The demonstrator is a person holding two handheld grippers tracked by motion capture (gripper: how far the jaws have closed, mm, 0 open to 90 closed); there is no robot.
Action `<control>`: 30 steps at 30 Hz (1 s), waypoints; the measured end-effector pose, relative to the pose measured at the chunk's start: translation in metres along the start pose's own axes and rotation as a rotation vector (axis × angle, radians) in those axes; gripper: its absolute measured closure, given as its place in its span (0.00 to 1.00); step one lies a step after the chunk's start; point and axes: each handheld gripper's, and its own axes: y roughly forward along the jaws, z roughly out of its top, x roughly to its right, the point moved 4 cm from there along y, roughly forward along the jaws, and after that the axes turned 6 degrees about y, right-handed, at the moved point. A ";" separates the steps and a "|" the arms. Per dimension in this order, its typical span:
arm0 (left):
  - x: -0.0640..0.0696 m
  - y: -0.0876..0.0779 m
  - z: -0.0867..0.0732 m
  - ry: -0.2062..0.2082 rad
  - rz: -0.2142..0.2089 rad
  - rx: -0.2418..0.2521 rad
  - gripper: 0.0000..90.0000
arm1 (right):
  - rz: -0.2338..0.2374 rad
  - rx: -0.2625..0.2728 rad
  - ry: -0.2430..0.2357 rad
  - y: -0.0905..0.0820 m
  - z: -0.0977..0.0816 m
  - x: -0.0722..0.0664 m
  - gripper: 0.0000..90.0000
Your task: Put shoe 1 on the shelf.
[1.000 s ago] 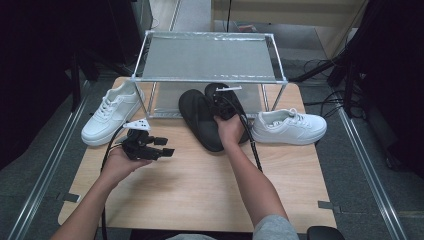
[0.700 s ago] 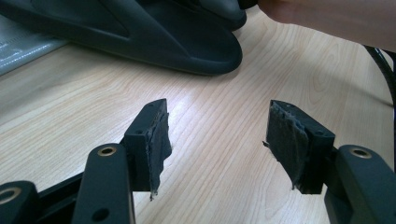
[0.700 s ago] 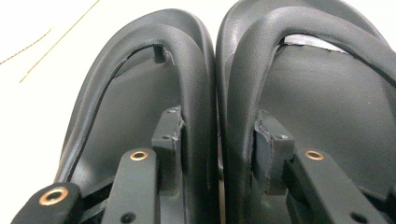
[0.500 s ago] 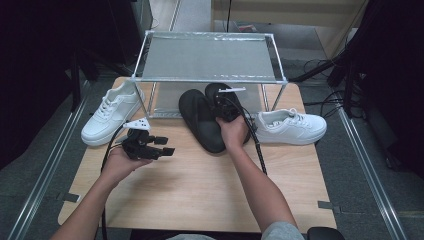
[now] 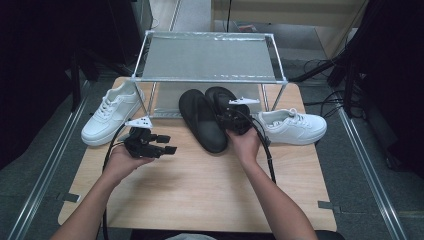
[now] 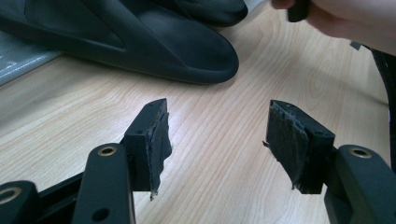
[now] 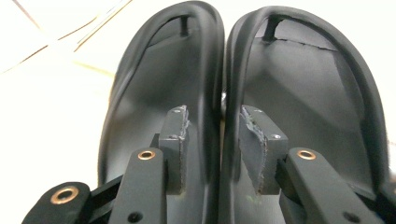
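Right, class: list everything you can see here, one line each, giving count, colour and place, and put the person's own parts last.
Black slippers: 2, black, side by side at the table's middle, toes under the rack.
White sneakers: 2, white, one at the table's left edge, one at its right.
Wire rack: 1, silvery, at the table's far side.
Table: 1, light wood, under it all.
Left claw: 1, black, open above bare wood, left of the slippers.
Right claw: 1, black, its jaws astride the slippers' two touching inner rims, not clearly pressing.
Forearms: 2, entering from the bottom edge.
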 end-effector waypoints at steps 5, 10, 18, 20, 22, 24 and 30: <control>-0.002 0.003 0.002 0.000 0.000 -0.005 0.44 | 0.039 0.001 -0.043 -0.024 -0.009 -0.007 0.72; -0.004 -0.001 0.008 -0.002 -0.005 0.021 0.56 | 0.062 -0.005 -0.082 -0.039 -0.026 -0.007 0.75; -0.011 -0.003 0.043 0.033 -0.027 0.025 0.71 | 0.122 -0.015 -0.050 -0.052 -0.049 -0.001 0.83; -0.015 -0.004 0.054 0.046 -0.022 0.010 0.74 | 0.131 -0.031 -0.064 -0.052 -0.053 -0.001 0.87; -0.022 -0.005 0.065 0.046 -0.020 0.006 0.76 | 0.143 -0.046 -0.082 -0.051 -0.057 -0.001 0.91; -0.028 -0.005 0.074 0.041 -0.021 0.009 0.79 | 0.162 -0.053 -0.071 -0.049 -0.059 -0.001 0.94; -0.046 -0.004 0.107 0.035 -0.025 0.008 0.89 | 0.174 -0.061 -0.092 -0.045 -0.064 -0.004 0.97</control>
